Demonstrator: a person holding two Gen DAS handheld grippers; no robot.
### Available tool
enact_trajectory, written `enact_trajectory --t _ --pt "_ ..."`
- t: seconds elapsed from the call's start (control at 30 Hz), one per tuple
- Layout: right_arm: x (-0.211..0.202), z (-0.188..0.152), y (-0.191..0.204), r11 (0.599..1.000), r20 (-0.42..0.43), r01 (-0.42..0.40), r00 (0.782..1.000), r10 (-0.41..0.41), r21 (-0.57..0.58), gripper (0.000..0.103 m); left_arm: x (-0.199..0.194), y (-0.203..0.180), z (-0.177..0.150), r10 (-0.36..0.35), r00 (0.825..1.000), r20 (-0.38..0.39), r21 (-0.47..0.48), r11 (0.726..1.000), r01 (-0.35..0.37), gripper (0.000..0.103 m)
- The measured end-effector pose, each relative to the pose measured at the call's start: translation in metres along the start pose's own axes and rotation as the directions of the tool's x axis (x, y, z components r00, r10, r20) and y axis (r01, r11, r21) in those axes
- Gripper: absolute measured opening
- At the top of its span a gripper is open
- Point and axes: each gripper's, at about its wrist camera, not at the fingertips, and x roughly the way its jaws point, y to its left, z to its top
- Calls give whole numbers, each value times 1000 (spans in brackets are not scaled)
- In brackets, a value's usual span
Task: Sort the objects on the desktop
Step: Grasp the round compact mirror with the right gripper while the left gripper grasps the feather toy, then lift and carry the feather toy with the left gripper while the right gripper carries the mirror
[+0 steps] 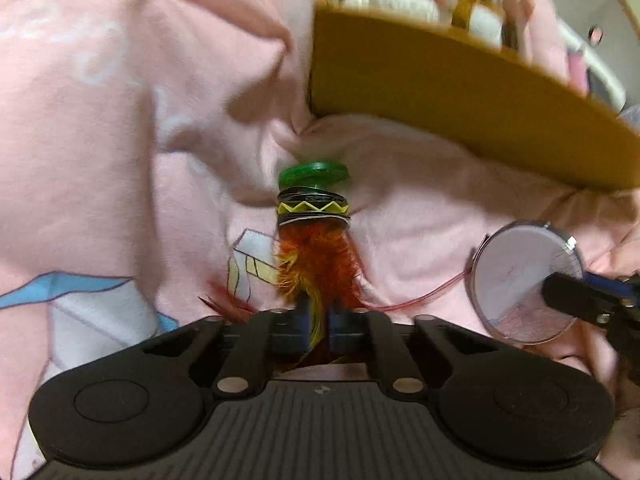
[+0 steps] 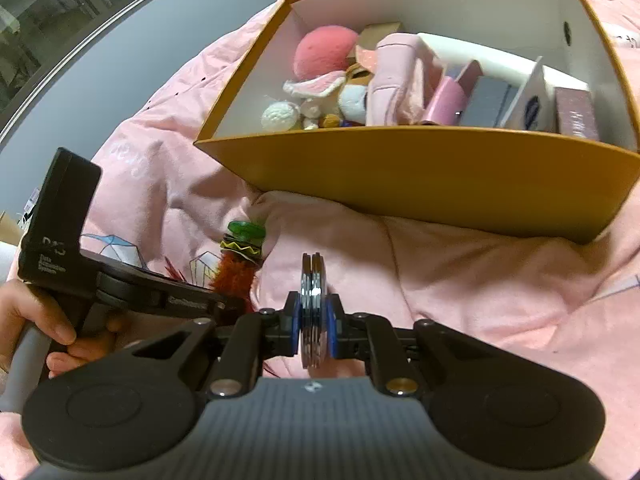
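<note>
- Two views share one surface: a rumpled pink blanket point(image 1: 100, 128) with a blue and white print.
- Left wrist view: an orange cardboard box point(image 1: 440, 92) stands on the blanket at upper right, with plush toys showing above its rim.
- The left gripper point(image 1: 318, 322) points toward the box, its jaws clamped on the feathers of a feather shuttlecock point(image 1: 316, 240); the green disc base points away, near the box's corner.
- At right, the right gripper point(image 1: 560, 292) holds a round compact mirror point(image 1: 524, 280), its flat face showing.
- Right wrist view: grey wall and a glass pane point(image 2: 80, 40) lie beyond the blanket at upper left.
- The box point(image 2: 440, 176) is open, holding a pink ball point(image 2: 324, 54), plush toys and small cartons.
- The right gripper point(image 2: 314, 322) has its jaws pressed on the compact mirror point(image 2: 314, 292), edge-on and upright, just short of the box's front wall.
- At left, a hand point(image 2: 44, 328) grips the left gripper's handle, the shuttlecock point(image 2: 240, 256) at its tip.
</note>
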Motion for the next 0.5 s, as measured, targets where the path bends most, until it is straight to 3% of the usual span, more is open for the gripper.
enact_trajectory --t 0.1,0.27,0.5 --pt "-4 3 -9 999 -2 -9 1000 9 39 14 -36 -1 -7 -59 994 94 28 998 56 3" --pt "-9 7 -17 999 23 -2 1000 1 48 14 -88 5 -8 -160 962 221 39 987 155 3" --pt "-17 4 -20 995 49 -10 999 6 95 14 -111 3 16 -261 933 248 10 964 267 3"
